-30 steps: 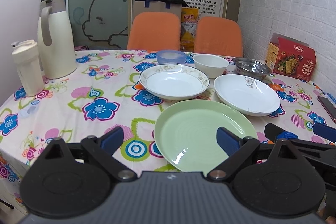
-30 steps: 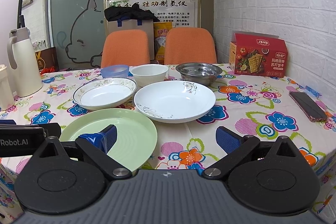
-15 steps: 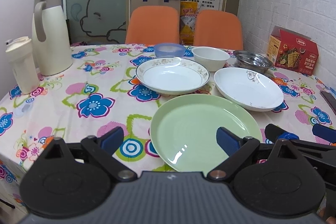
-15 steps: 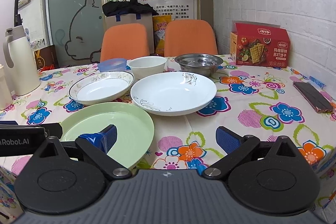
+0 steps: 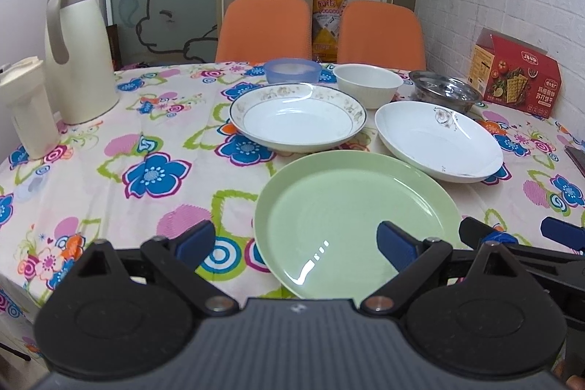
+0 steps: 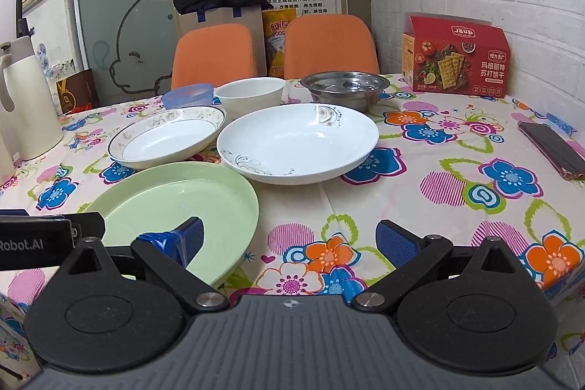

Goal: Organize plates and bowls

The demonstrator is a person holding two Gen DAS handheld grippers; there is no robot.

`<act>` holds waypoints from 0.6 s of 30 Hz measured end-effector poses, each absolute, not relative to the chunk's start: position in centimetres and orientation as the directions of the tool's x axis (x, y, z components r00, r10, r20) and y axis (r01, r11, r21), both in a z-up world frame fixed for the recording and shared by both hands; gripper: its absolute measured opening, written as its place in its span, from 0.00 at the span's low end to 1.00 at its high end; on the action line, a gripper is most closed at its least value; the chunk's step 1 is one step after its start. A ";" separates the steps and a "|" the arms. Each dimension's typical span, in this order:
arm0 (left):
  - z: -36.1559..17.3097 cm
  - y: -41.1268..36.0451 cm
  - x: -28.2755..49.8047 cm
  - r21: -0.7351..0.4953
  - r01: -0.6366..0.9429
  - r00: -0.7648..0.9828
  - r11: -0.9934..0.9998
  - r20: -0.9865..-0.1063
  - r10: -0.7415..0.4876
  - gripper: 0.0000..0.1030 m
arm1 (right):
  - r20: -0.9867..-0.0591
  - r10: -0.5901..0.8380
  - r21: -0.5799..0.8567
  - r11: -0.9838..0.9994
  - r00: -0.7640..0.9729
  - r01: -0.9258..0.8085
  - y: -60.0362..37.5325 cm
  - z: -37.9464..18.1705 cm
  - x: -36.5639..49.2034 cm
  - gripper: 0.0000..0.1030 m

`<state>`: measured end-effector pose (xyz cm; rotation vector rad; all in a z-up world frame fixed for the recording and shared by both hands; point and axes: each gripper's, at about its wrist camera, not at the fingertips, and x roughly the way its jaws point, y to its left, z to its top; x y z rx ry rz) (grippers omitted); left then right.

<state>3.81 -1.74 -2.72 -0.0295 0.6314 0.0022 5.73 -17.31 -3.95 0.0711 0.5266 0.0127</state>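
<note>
Meanwhile, in the left wrist view, the left gripper [image 5: 295, 242] hangs low over the near edge of the floral tablecloth [image 5: 109, 178], jaws spread wide and holding nothing, its right finger over the near rim of the green plate [image 5: 356, 218]. Beyond lie the gold-rimmed white plate [image 5: 298, 116] and, to its right, the white plate with a grey sprig [image 5: 438, 141]; at the far side stand a blue bowl [image 5: 291, 69], a white bowl [image 5: 367, 84] and a steel bowl [image 5: 444, 91]. Compared with a second ago the crockery looms larger and lower in frame, so the gripper has crept forward, while no dish has shifted.

From the right wrist view, the right gripper [image 6: 289, 242] is likewise wide apart and empty, its left finger above the green plate's [image 6: 175, 196] right edge, the sprigged plate [image 6: 298, 141] just ahead. A phone [image 6: 552, 148] lies at far right, a cracker box [image 6: 457, 57] against the wall. This view too has closed in slightly.

Sorting has evidently not begun: all six pieces sit unstacked, and the green plate, nearest both tools, looks the likely first pick.
</note>
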 end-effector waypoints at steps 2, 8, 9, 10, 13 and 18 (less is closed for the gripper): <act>-2.6 -1.5 4.0 -0.031 -0.016 0.805 0.999 -0.593 -0.005 0.91 | -0.500 0.020 0.060 0.998 0.866 0.011 -17.3 -3.6 5.9 0.86; -2.7 -0.8 4.5 -0.040 -0.029 0.801 0.999 -0.599 0.000 0.91 | -0.476 0.014 0.065 0.998 0.879 0.019 -17.3 -3.0 5.8 0.86; -2.9 -0.8 4.6 -0.034 -0.030 0.797 0.999 -0.604 0.004 0.91 | -0.485 0.021 0.070 0.997 0.874 0.015 -17.4 -3.1 5.9 0.86; -3.1 -0.7 4.7 -0.021 -0.030 0.788 0.999 -0.615 0.011 0.91 | -0.500 0.024 0.066 0.998 0.866 0.010 -17.3 -3.2 6.0 0.86; -3.5 0.0 5.3 0.009 -0.039 0.765 0.999 -0.643 0.036 0.91 | -0.549 0.013 0.030 1.000 0.836 0.005 -17.1 -4.1 6.5 0.86; -4.1 0.9 8.0 0.029 -0.060 0.739 0.998 -0.670 0.064 0.91 | -0.609 0.022 0.027 1.000 0.793 -0.008 -16.8 -5.3 8.6 0.86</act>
